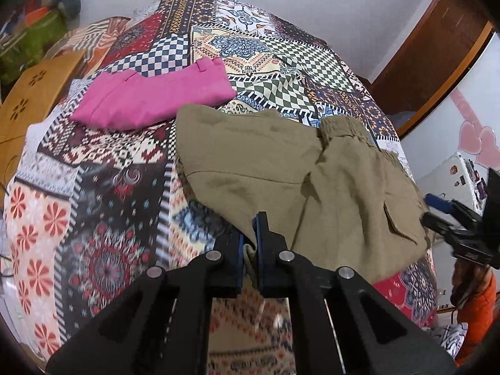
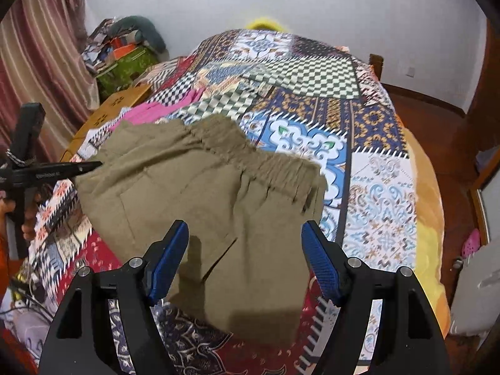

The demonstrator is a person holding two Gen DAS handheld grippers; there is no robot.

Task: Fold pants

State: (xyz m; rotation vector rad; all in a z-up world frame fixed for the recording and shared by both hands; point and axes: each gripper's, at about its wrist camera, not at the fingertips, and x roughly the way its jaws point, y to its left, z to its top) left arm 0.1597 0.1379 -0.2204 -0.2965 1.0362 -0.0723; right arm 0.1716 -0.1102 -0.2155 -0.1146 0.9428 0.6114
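Khaki pants [image 1: 281, 168] lie partly folded on the patchwork bed cover [image 1: 93, 187], with the elastic waistband [image 1: 347, 128] at the far right. My left gripper [image 1: 250, 243] is shut on a near edge of the khaki cloth, which is pinched between the blue pads. In the right wrist view the khaki pants [image 2: 203, 181] spread out under my right gripper [image 2: 245, 231]. Its jaws stand wide open above the cloth, with nothing pressed between them. The left gripper [image 2: 93, 165] shows at the pants' left edge. Folded pink pants [image 1: 150, 100] lie further back.
A wooden stool [image 1: 28, 100] and a green box with clutter [image 2: 125, 65] stand to the left of the bed, by a striped curtain [image 2: 37, 62]. The wooden floor [image 2: 437, 118] and a yellow blanket edge [image 2: 428, 187] run along the right side.
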